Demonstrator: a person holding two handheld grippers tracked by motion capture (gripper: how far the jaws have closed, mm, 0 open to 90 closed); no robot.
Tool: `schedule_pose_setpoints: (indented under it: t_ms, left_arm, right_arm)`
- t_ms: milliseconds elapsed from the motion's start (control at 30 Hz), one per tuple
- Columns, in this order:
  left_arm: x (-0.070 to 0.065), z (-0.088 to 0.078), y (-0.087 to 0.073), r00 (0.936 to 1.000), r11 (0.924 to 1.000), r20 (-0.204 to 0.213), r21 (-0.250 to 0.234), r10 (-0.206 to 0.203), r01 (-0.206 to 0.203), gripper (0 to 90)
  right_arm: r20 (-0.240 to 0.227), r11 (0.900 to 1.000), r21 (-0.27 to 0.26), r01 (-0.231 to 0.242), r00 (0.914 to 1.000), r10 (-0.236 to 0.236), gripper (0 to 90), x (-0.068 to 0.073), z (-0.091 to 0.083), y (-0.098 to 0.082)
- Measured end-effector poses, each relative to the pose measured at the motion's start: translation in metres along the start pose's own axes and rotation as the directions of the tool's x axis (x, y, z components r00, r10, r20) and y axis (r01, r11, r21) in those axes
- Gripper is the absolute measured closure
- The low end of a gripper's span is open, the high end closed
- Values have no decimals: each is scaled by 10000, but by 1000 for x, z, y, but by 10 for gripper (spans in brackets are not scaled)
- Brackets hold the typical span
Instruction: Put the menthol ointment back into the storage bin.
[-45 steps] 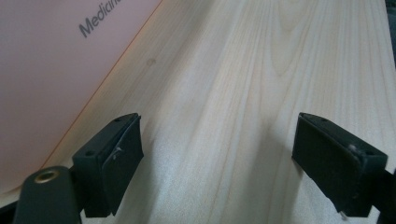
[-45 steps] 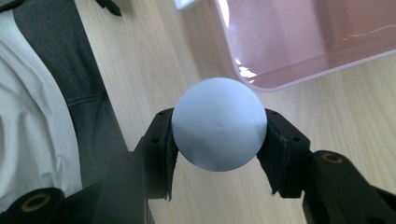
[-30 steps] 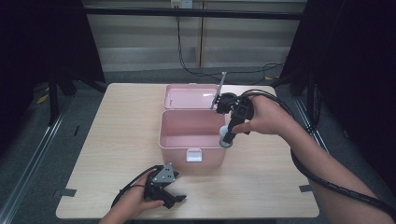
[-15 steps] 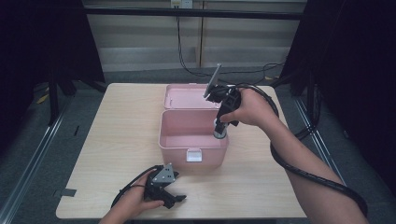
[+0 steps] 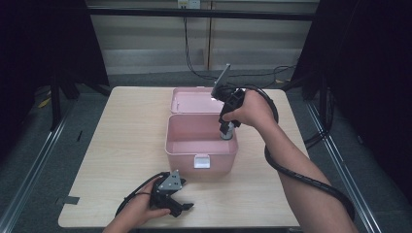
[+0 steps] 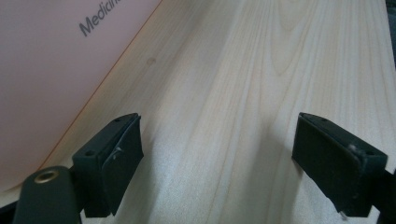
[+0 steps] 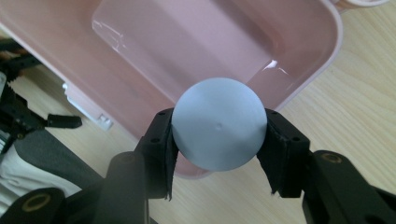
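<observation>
A pink plastic box [image 5: 180, 144] stands open mid-table, its lid [image 5: 192, 101] laid back behind it and a white latch [image 5: 201, 161] on its front. My right gripper [image 5: 227, 134] points down over the box's right rim, shut on a round pale grey-blue object [image 7: 218, 129] that hangs above the box's bare inside [image 7: 187, 42]. My left gripper [image 5: 180, 208] rests on the table near the front edge, left of the latch. Its jaws stand wide apart over bare wood, open [image 6: 219, 158], with the pink box wall [image 6: 51, 70] at the left.
The light wooden table [image 5: 121, 145] has free room on both sides of the box. Black cables [image 5: 301, 177] trail from the right gripper along the person's forearm. Dark frames and curtains stand around the table, with a grey floor beyond.
My right gripper has carried the round object left and up from the box's right side to above its right rim. The left gripper has stayed put.
</observation>
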State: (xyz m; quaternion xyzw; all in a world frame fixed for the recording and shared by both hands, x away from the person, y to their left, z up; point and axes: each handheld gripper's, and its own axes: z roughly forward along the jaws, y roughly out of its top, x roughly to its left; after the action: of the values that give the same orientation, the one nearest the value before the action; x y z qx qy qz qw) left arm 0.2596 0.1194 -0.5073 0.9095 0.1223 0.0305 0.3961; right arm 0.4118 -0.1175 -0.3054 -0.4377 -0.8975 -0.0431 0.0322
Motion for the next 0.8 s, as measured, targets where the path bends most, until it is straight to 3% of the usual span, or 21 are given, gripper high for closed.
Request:
schedule_pose_setpoints:
  t_ms: [500, 800]
  left_arm:
    - [0, 0, 0, 10000, 10000, 9, -9, 11, -11, 154]
    - [0, 0, 0, 10000, 10000, 14, 0, 7, -7, 154]
  right_arm:
    - [-129, 9959, -246, -875, 9961, 872, 505, -6, 16, 11]
    - [25, 9836, -286, -1782, 9840, 1784, 504, -9, 28, 18]
